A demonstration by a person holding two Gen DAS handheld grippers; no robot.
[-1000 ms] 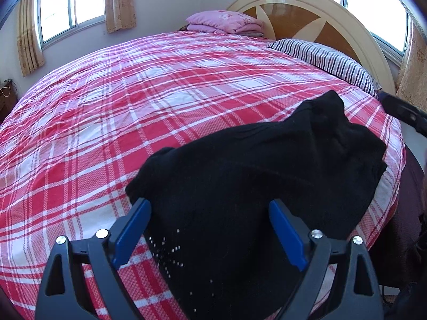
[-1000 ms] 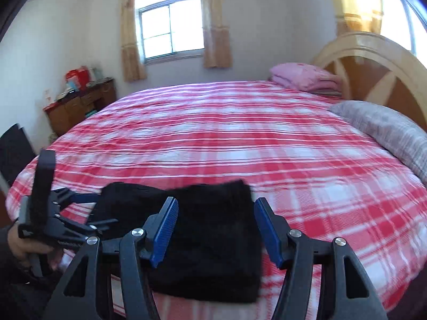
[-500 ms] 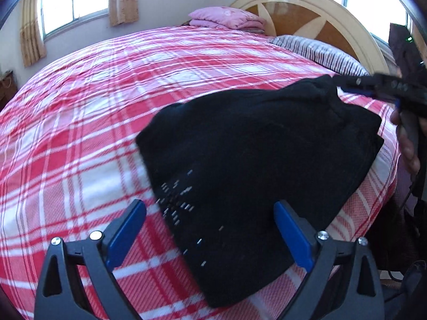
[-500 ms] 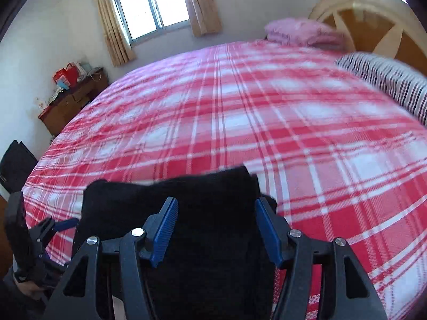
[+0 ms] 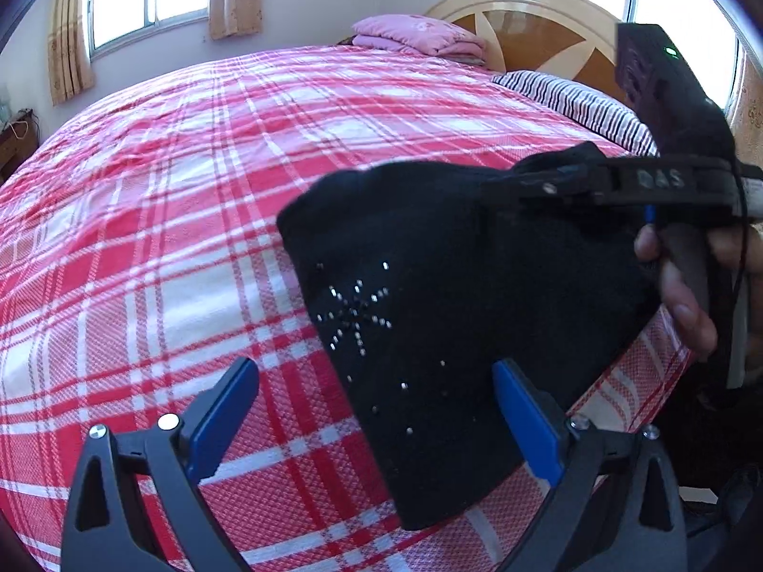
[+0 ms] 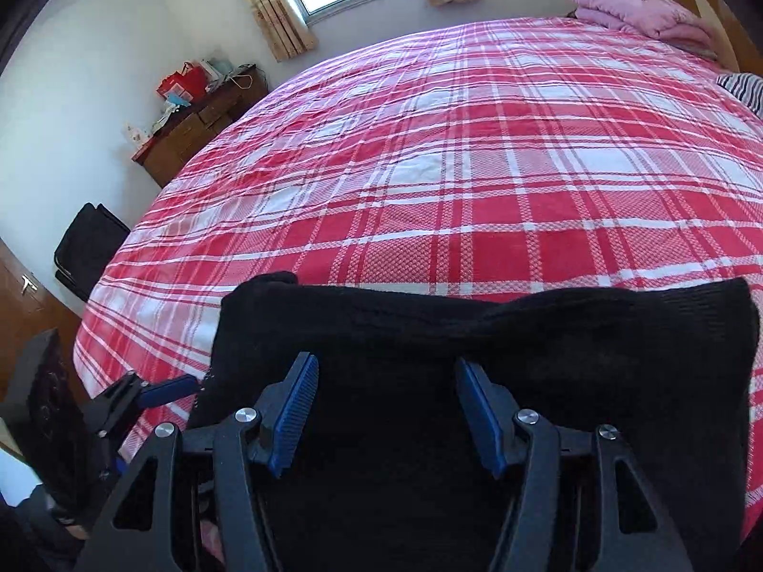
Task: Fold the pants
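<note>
Now, from the left wrist, the left gripper point(image 5: 376, 417), its jaws just opened wide, straddles the near corner of the black pants point(image 5: 458, 295) on the plaid bedspread point(image 5: 190, 219). From the right wrist, the right gripper point(image 6: 386, 410) hovers spread over the pants, pinching nothing.

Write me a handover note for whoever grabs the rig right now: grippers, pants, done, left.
Left gripper: jaws wide, just been opening, empty; the near corner of the black pants lies between them, not pinched.
Right gripper: jaws part open low over the pants' far side, no pinch visible.
Pants: a folded black bundle near the edge of the plaid bed, studded pattern facing up.
Done: at least one fold, judging by the compact shape.
Left: probably one more fold or a tidy-up; top edge looks bunched.
</note>
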